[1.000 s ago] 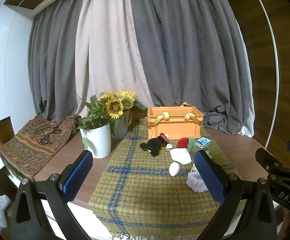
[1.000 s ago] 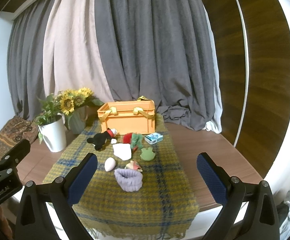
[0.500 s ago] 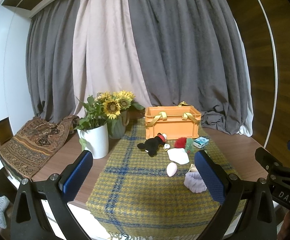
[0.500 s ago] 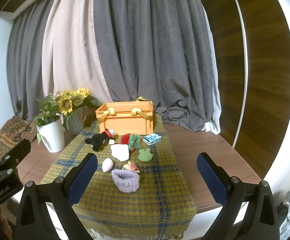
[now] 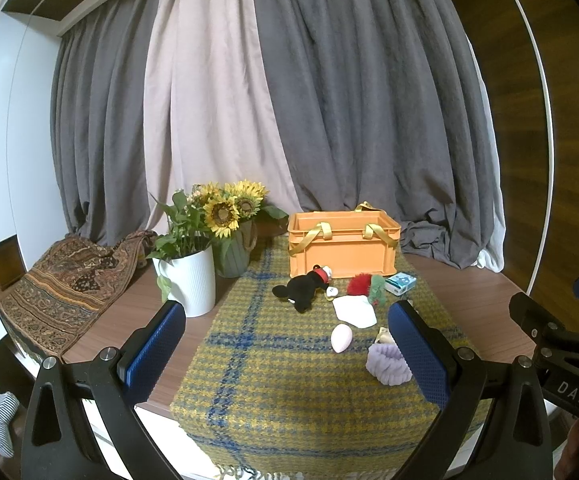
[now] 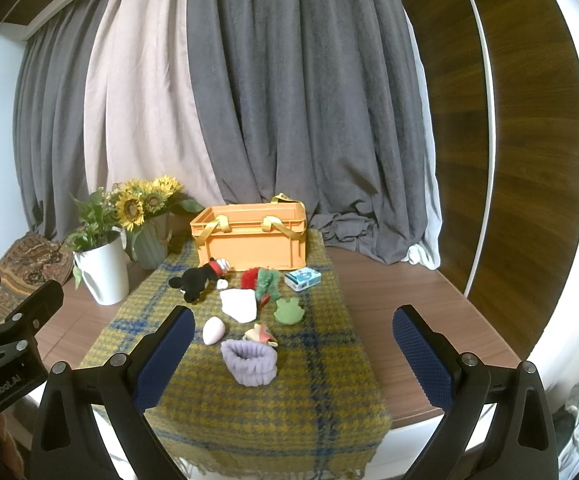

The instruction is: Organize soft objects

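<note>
L gripper (image 5: 287, 356): jaws wide, nothing held
R gripper (image 6: 293, 354): jaws wide, nothing held
Orange crate (image 6: 251, 246): far end of plaid cloth (image 6: 289, 400)
Purple scrunchie (image 6: 249, 362): nearest front edge

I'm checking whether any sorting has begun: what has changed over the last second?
Only the viewpoint shifted slightly: both cameras seem to have drawn back a little. Nothing was gripped or released. The left gripper and right gripper stay open and empty; the purple scrunchie, black plush and orange crate lie as before.
</note>
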The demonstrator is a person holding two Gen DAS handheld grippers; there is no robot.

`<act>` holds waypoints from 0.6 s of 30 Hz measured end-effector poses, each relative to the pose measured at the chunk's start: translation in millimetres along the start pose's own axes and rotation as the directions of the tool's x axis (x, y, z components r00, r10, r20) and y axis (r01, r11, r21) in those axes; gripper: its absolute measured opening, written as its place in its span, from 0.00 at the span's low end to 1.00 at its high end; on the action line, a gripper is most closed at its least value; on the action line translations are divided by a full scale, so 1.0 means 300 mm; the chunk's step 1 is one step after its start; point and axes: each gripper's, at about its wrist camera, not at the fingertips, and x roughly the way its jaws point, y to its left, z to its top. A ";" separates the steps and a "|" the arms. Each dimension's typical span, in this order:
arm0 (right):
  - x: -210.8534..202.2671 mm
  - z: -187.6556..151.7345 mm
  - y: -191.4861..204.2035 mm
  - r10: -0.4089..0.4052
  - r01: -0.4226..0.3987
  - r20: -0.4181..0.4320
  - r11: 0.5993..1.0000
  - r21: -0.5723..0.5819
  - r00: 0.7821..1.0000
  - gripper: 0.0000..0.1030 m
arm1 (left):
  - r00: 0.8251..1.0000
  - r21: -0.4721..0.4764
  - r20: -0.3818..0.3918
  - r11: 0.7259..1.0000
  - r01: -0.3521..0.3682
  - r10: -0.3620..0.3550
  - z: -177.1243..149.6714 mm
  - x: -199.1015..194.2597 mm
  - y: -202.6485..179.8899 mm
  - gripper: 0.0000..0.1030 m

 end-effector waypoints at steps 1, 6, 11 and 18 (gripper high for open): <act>0.000 0.000 0.000 0.000 0.000 0.001 1.000 0.000 1.000 0.98 | 1.000 0.000 0.000 1.000 0.000 0.000 -0.001 -0.002 0.000 1.00; 0.001 0.000 0.000 0.000 0.000 0.000 1.000 0.000 1.000 0.98 | 1.000 0.000 0.000 1.000 -0.002 0.002 -0.002 -0.002 -0.001 1.00; 0.000 0.001 0.004 -0.001 0.001 -0.001 1.000 0.000 1.000 0.98 | 1.000 0.000 -0.004 1.000 0.001 -0.001 -0.006 0.006 -0.007 1.00; 0.006 -0.002 -0.005 -0.001 0.001 -0.004 1.000 -0.001 1.000 0.98 | 1.000 0.000 -0.004 1.000 0.000 0.000 -0.011 0.005 -0.010 1.00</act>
